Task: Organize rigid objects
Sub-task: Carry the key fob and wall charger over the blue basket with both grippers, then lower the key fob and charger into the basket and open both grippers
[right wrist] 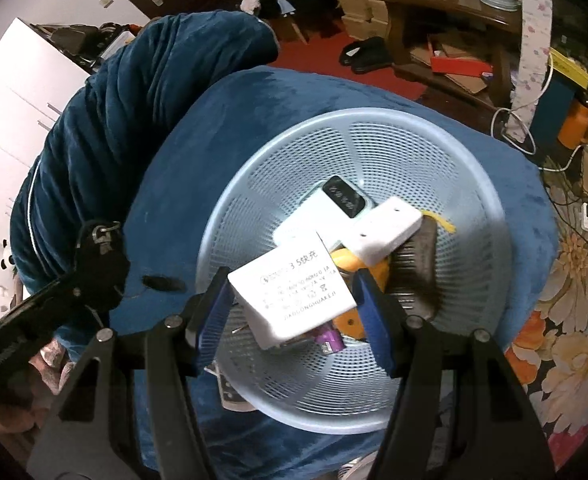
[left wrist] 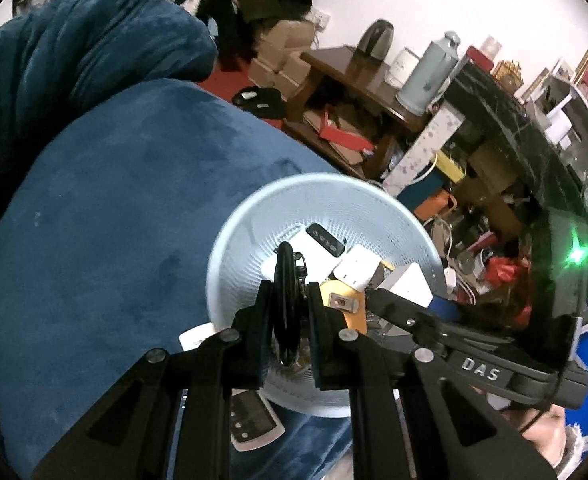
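A pale blue mesh basket (left wrist: 238,232) (right wrist: 433,148) stands on a blue cushioned seat (left wrist: 114,208) (right wrist: 198,152). It holds a white power bank (right wrist: 325,208), a white plug block (right wrist: 385,232), yellow pieces (right wrist: 353,264) and a dark brush (right wrist: 417,272). My left gripper (left wrist: 288,292) is shut on a black disc-shaped object with a metal clip (left wrist: 286,304), held over the basket's near rim. My right gripper (right wrist: 294,292) is over the basket with a white charger (right wrist: 294,296) between its blue pads (right wrist: 214,312); it also shows in the left wrist view (left wrist: 409,284).
A small white device with buttons (left wrist: 254,420) lies on the seat by the basket's near side. A blue blanket (left wrist: 74,52) is heaped at the seat's far left. A wooden table (left wrist: 357,76), boxes, slippers (right wrist: 365,54) and cables crowd the floor beyond.
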A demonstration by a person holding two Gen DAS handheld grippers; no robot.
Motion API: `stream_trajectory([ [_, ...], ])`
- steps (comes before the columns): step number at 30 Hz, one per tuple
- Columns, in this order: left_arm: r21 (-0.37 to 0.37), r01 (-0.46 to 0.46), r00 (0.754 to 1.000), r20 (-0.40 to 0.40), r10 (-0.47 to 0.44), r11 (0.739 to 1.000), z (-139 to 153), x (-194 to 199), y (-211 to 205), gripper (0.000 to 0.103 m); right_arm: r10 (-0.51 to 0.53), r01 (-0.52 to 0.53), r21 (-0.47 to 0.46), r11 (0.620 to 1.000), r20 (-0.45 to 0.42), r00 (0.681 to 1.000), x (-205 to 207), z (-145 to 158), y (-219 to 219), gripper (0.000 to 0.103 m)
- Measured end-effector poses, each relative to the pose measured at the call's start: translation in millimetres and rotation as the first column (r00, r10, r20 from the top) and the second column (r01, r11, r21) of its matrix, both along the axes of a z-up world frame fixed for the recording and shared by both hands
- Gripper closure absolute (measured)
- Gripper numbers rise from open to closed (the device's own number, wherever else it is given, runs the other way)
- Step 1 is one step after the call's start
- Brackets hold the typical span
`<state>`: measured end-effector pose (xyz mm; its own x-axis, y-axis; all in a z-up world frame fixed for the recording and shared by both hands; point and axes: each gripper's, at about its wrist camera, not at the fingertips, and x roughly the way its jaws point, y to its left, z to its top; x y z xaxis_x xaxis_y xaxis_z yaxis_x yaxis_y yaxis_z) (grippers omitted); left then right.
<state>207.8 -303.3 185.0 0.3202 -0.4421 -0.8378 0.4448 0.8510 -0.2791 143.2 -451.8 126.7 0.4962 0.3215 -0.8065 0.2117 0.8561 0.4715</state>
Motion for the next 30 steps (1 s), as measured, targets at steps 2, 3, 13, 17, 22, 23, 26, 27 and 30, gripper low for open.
stream_trajectory([
  [2,0.017,0.010,1.000,-0.015,-0.009,1.000,-10,1,-8,0.088,-0.006,0.006,-0.002,1.000,-0.007,1.000,-1,-2,-4,0.041],
  [3,0.026,0.014,1.000,-0.021,-0.014,1.000,-15,2,-12,0.088,-0.009,0.009,-0.003,1.000,-0.012,1.000,-1,-4,-6,0.041],
  [13,0.073,0.056,0.998,-0.043,-0.053,0.996,-37,0,-40,0.089,-0.014,0.013,-0.017,1.000,-0.056,0.998,-4,-17,-19,0.041],
  [17,0.076,0.063,0.997,-0.043,-0.060,0.995,-37,-1,-44,0.089,-0.012,0.011,-0.020,1.000,-0.064,0.998,-4,-18,-20,0.041],
  [22,0.081,0.065,0.997,-0.046,-0.061,0.995,-38,-2,-45,0.089,-0.005,0.004,-0.024,1.000,-0.070,0.998,-4,-19,-19,0.041],
  [23,0.083,0.065,0.997,-0.045,-0.061,0.994,-38,-2,-45,0.089,-0.006,0.004,-0.024,1.000,-0.070,0.998,-3,-18,-18,0.041],
  [26,0.086,0.063,0.997,-0.043,-0.059,0.994,-37,-3,-45,0.089,-0.005,0.004,-0.024,1.000,-0.069,0.998,-3,-19,-18,0.041],
  [27,0.087,0.062,0.997,-0.043,-0.058,0.994,-37,-3,-45,0.089,-0.005,0.004,-0.024,1.000,-0.068,0.998,-3,-19,-18,0.041],
  [30,0.096,0.060,0.997,-0.044,-0.056,0.994,-39,-4,-45,0.089,-0.005,0.004,-0.024,1.000,-0.067,0.998,-3,-19,-18,0.041],
])
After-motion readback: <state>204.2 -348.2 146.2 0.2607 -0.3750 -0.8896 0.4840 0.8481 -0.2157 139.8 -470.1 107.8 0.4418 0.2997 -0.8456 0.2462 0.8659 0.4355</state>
